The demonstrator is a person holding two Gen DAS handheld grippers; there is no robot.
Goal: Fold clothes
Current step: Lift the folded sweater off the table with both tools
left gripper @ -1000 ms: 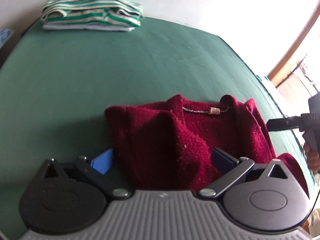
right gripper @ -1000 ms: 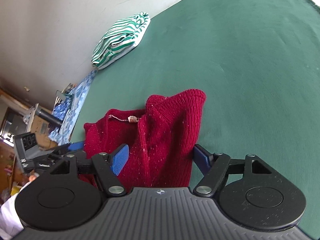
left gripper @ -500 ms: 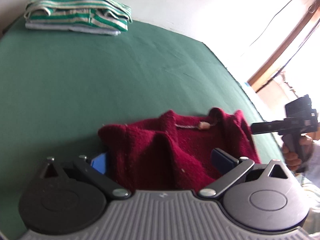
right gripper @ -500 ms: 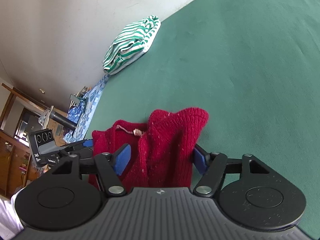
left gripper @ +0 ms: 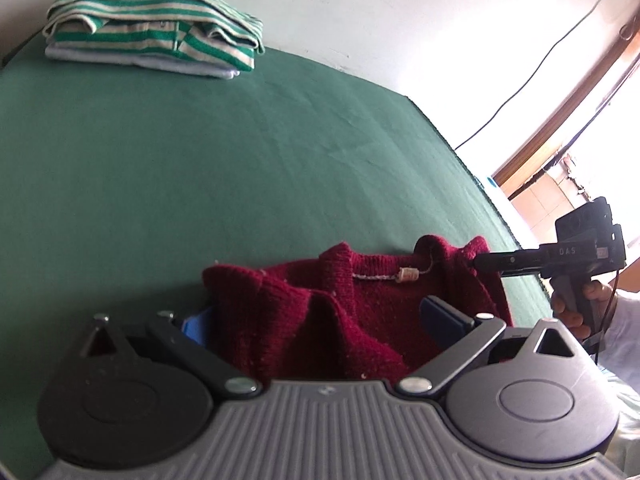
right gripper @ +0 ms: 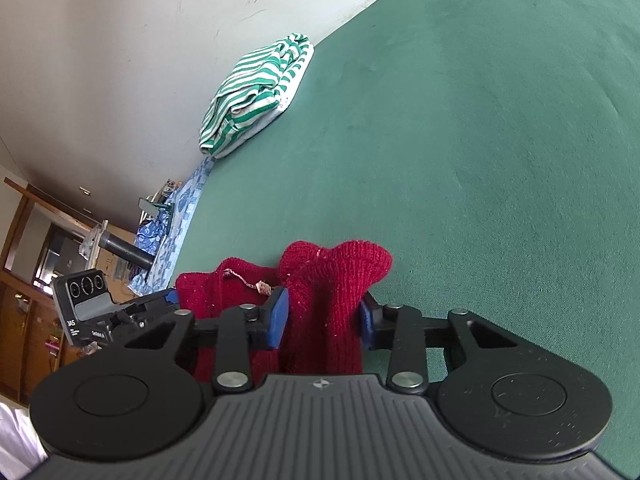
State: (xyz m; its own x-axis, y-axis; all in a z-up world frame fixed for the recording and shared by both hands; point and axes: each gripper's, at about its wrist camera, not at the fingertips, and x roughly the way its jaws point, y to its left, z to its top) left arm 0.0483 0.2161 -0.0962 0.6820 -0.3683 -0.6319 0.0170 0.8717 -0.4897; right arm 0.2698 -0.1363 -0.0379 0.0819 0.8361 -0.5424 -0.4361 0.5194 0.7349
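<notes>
The right hand-held gripper (right gripper: 322, 318) sits low in the centre of its own view, and its jaws have just been closing: the two blue pads now pinch a raised hump of the dark red sweater (right gripper: 332, 296) between them, so that shoulder looks gripped. Over in the left wrist view, the left hand-held gripper (left gripper: 320, 318) stands much wider, its blue pads either side of a thick bunch of the same sweater (left gripper: 360, 304); the knit fills the gap, but whether the pads actually press on it I can't tell.

The sweater lies on the green table (left gripper: 200, 168), in the lower middle of both frames, directly ahead of each tool. Its neckline with the little tag runs left to right across the left view, and that's the long axis to watch: each tool has one end of that top edge, left end to the left hand, right end to the right. Seen from the left view, the right tool comes in from the right edge, touching the far shoulder.

Up in the upper left, a folded striped shirt stack (left gripper: 152, 44) waits well apart by the wall. My read: the next move carries the top edge forward or back across that axis, both hands together.
</notes>
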